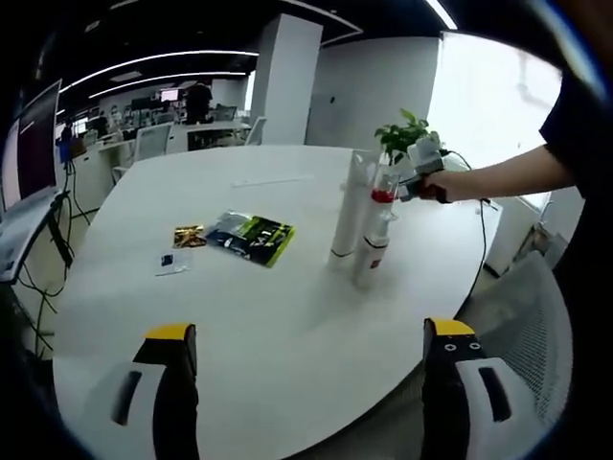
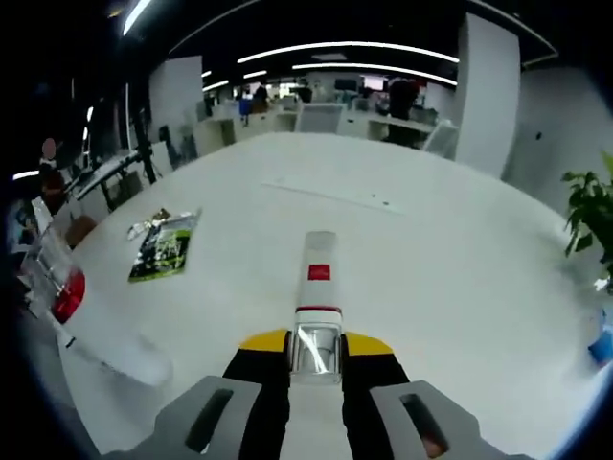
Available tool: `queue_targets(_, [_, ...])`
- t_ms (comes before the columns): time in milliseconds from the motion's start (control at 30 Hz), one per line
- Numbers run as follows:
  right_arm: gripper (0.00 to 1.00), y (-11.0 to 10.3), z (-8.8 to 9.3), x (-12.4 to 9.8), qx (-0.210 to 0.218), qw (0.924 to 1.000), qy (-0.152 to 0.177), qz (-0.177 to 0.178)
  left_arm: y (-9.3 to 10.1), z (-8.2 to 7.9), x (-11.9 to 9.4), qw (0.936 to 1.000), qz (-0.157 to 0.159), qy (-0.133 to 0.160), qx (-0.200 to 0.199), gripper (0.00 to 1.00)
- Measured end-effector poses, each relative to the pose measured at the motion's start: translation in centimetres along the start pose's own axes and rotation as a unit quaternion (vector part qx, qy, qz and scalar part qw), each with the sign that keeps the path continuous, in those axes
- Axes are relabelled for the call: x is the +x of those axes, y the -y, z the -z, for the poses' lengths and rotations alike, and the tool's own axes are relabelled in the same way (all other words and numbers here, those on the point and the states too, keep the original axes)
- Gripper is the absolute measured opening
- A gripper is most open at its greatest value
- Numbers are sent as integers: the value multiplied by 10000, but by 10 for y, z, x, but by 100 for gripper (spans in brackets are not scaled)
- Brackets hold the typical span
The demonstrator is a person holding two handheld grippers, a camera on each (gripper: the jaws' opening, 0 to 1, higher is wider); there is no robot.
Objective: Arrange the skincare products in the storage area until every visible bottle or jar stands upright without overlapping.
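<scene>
Two white skincare tubes stand upright close together on the round white table (image 1: 239,316): a tall one (image 1: 349,216) and a shorter one with a red label (image 1: 373,251). My left gripper (image 1: 308,331) is open, low over the near table edge, well short of them. My right gripper (image 1: 414,172), held by a person's hand, is right behind the tubes. It (image 2: 316,343) is shut on a white tube with a red label (image 2: 319,273) that points forward over the table. A blurred tube with a red band (image 2: 65,292) is close on its left.
Flat sachets lie left of the tubes: a green-and-black one (image 1: 253,238), a small gold one (image 1: 189,235) and a pale one (image 1: 172,261). A potted plant (image 1: 404,134) stands behind the tubes. A mesh chair (image 1: 532,326) is at the table's right edge.
</scene>
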State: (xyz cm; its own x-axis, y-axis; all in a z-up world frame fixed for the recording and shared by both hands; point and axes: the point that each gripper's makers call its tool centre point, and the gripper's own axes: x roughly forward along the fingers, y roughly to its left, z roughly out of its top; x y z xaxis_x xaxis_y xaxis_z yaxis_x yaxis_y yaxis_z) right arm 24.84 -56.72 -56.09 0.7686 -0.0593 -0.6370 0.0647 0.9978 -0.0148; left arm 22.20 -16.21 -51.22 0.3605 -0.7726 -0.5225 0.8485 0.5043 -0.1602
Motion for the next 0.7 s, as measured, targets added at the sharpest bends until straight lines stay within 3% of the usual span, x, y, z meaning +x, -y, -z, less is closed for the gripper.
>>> queue_targets(433, [11, -5, 8, -50, 1, 9999, 149, 67, 10, 1, 0, 9996, 236, -42, 116, 90])
queue_targets(700, [11, -15, 29, -77, -69, 9999, 109, 35, 17, 0, 0, 9990, 418, -61, 123, 90])
